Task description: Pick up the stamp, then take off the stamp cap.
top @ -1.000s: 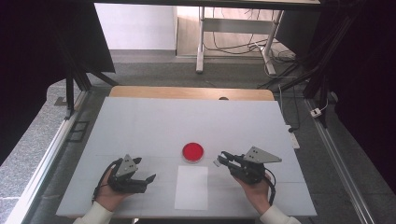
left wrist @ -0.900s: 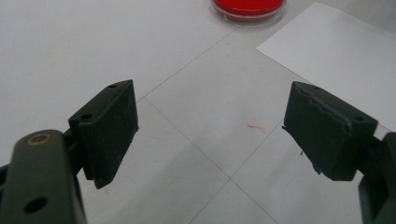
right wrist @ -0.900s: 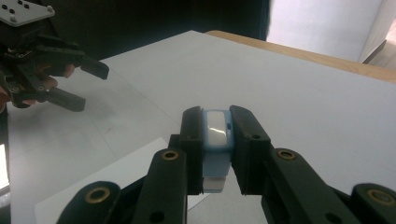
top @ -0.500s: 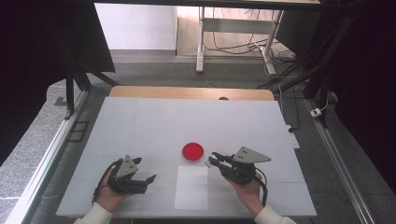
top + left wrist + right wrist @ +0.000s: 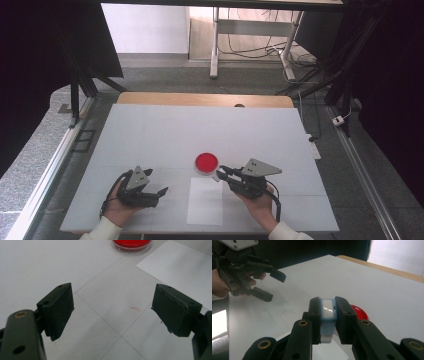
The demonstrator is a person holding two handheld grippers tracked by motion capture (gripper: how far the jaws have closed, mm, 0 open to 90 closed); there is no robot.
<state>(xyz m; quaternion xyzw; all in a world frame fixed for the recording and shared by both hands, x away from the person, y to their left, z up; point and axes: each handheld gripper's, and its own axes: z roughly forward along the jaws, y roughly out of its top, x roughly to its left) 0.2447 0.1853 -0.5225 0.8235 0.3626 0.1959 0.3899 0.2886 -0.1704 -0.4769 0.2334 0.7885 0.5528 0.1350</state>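
Observation:
A shallow red dish (image 5: 206, 162) sits on the white table (image 5: 200, 130), just behind a white sheet of paper (image 5: 205, 201). My right gripper (image 5: 220, 173) lies level at the dish's right edge, pointing left. In the right gripper view my right gripper (image 5: 328, 308) is shut on a small light-blue and white block (image 5: 328, 312), with the dish (image 5: 361, 312) behind its right jaw. My left gripper (image 5: 162, 192) rests left of the paper and stands open. Its jaws (image 5: 112, 307) are wide apart with bare table between them; the dish (image 5: 131, 243) and paper (image 5: 180, 267) lie ahead.
A short red mark (image 5: 135, 308) is on the table between the left jaws. A wooden strip (image 5: 205, 99) runs along the table's far edge. Black frame posts (image 5: 75, 95) and cables (image 5: 300, 65) stand beyond the table. My left gripper (image 5: 273, 286) also shows across the paper.
My right gripper has slid left with the block, ending beside the red dish. The left gripper has not moved.

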